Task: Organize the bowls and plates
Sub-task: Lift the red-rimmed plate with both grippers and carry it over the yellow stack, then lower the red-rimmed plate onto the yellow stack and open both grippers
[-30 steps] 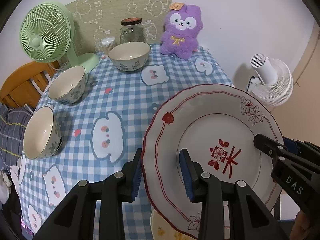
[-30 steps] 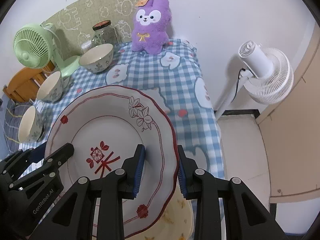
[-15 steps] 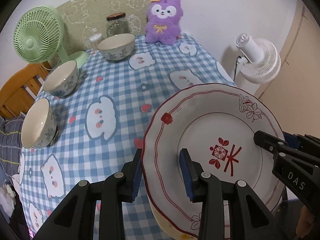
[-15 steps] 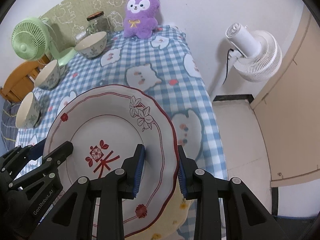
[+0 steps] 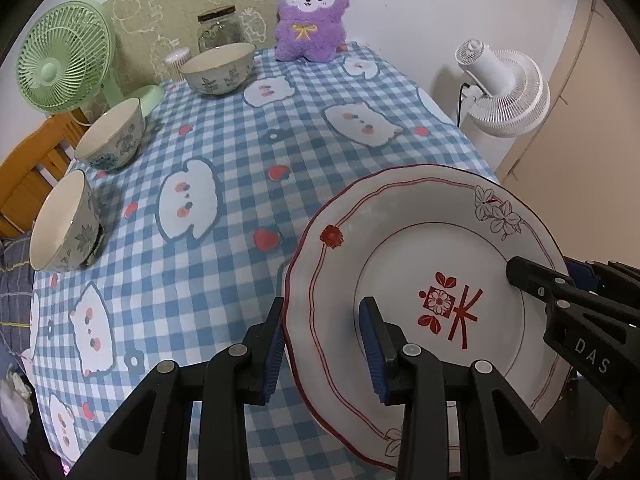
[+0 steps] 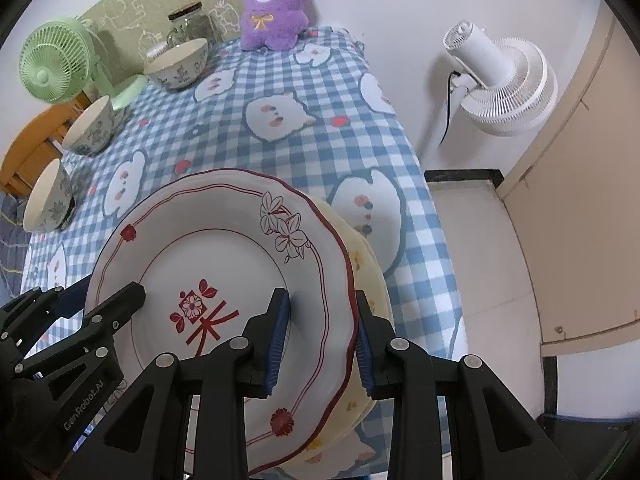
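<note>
1. White plate (image 5: 420, 264) with red rim line, red flower marks and a red centre motif: I hold it tilted at the near right part of the table, carried between both tools
2. Left gripper (image 5: 322, 340): I have its blue pads closed on the plate's left rim, 1 finger under and 1 on the upper face; jaws narrow, set by the rim's thickness
3. Right gripper (image 6: 320, 332): I have it clamped on the opposite rim the same way, 1 pad on the face, 1 behind the edge; it shows in the left wrist view as black fingers marked DAS
4. Cream plate (image 6: 366, 276) with small yellow and red flowers: lies on the cloth directly under the white plate, its right edge showing past it; I cannot tell whether the 2 touch
5. 3 bowls with leaf pattern: 1 far (image 5: 218, 68), 1 middle (image 5: 110, 134), 1 near (image 5: 64, 222), in a line along the table's left side, well apart from the plates
6. Blue checked tablecloth (image 5: 224, 152) with white animal shapes
7. Far edge: green fan (image 5: 60, 64), glass jar (image 5: 218, 28), purple plush toy (image 5: 308, 16)
8. White fan (image 6: 500, 80) stands on the floor beside the table's right side
</note>
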{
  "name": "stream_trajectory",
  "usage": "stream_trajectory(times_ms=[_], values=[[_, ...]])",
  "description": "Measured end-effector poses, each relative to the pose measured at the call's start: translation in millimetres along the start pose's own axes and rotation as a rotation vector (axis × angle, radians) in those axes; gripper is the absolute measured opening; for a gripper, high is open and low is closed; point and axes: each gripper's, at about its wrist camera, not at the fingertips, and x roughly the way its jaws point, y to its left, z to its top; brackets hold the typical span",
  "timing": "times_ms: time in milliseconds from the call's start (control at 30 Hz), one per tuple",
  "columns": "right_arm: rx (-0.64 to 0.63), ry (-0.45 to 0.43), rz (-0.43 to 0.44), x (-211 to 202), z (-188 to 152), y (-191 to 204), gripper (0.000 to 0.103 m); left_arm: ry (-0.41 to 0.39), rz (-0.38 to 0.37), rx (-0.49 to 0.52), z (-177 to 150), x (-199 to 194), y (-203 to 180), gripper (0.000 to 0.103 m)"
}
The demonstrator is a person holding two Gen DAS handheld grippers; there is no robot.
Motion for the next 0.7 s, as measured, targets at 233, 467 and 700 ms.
stream_trajectory(times_ms=[233,467,700], values=[[0.028,0.026,0.000,9,-6,-2,0.033,0.007,0.007,0.031,-6,7,-4,0.036],[0.040,0.022,-0.004,13,-5,-3,0.034,-0.008,0.036,0.045,-4,9,-7,0.037],[0.039,0.032,-0.047,16,0,0,0.035,-0.021,0.077,0.072,-1,14,-14,0.038]])
